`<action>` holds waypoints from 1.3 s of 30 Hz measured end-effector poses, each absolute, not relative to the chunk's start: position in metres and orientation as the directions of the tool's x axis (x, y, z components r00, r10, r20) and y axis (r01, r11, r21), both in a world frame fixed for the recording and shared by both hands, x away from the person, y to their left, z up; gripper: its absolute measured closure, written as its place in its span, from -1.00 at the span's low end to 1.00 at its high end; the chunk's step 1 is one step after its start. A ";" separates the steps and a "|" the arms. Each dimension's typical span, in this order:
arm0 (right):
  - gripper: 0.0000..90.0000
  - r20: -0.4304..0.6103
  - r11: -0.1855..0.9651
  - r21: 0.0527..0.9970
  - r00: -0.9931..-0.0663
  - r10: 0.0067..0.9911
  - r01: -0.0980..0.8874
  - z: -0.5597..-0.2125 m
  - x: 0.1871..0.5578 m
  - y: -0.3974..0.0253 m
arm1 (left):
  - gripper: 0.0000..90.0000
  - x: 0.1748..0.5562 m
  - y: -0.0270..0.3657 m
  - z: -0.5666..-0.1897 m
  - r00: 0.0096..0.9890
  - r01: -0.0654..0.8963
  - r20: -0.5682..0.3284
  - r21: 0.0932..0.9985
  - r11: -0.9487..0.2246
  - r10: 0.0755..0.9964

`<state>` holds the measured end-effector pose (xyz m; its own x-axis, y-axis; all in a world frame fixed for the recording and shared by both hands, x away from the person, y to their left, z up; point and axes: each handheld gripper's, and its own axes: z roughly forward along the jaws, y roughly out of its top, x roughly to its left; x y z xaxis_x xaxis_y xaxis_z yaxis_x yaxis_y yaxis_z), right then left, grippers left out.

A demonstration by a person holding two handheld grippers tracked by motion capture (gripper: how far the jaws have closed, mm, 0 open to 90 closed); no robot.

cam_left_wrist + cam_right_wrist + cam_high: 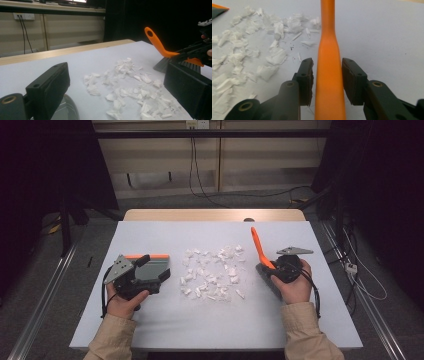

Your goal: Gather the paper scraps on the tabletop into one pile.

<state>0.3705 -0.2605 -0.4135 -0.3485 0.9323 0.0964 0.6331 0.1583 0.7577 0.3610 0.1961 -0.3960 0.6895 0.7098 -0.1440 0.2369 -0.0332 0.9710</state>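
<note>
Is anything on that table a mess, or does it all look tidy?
Yes: torn white paper scraps lie scattered loose across the middle of the table. They sit between the dustpan by the left gripper and the orange-handled brush at the right gripper. Nothing looks broken.

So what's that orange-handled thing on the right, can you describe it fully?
It looks like a small hand brush: a smooth orange plastic handle, flaring toward the head, with a hole at its tip, joined to a dark bristle head resting on the white table. The handle slants up and away. The right gripper straddles it, jaws on either side with thin gaps showing. It sits just right of the torn white paper scraps.
</note>
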 end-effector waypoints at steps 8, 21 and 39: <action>0.54 0.114 0.154 0.739 -0.346 0.931 0.656 -0.412 0.364 -0.261 | -0.86 0.359 0.201 -0.397 0.685 0.237 -0.136 0.970 -0.043 0.715; 0.58 0.052 0.212 0.729 -0.362 0.931 0.650 -0.410 0.367 -0.257 | -0.86 0.357 0.217 -0.402 0.669 0.261 -0.142 0.964 -0.052 0.730; 0.58 0.060 0.165 0.810 -0.360 0.931 0.562 -0.419 0.459 -0.256 | -0.87 0.355 0.227 -0.401 0.672 0.268 -0.151 0.962 -0.048 0.725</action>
